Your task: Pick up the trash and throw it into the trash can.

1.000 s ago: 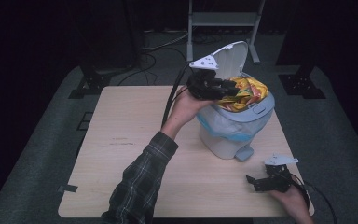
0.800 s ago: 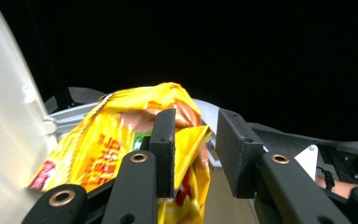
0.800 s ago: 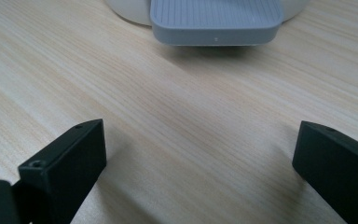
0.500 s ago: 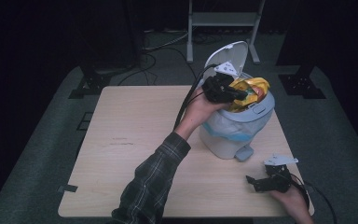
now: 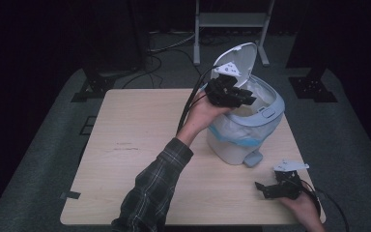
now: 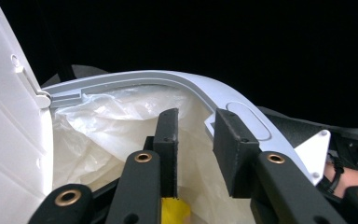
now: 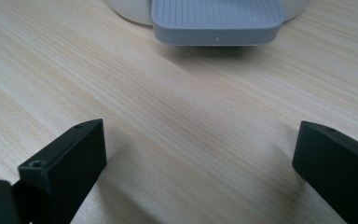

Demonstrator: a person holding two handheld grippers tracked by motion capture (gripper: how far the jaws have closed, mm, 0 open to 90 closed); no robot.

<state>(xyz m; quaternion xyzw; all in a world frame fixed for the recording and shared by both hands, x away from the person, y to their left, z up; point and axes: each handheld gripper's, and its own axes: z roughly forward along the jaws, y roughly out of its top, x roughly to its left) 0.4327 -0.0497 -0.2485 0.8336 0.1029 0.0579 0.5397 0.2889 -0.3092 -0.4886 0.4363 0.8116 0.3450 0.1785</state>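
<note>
The left gripper is held above the open bin, forearm reaching up and across the surface, fingers angled down into the white liner. Its jaws have just been opening and stand apart, gripping nothing; a yellow scrap lies below them. The right gripper rests low near the pedal, fingers spread wide, released.

We see the bin standing on the worktop near its right edge, lid raised at the far side — a liner bag sits inside it. Our left gripper hangs over the bin's opening; our right gripper rests by the near right corner, the pedal just ahead.
</note>
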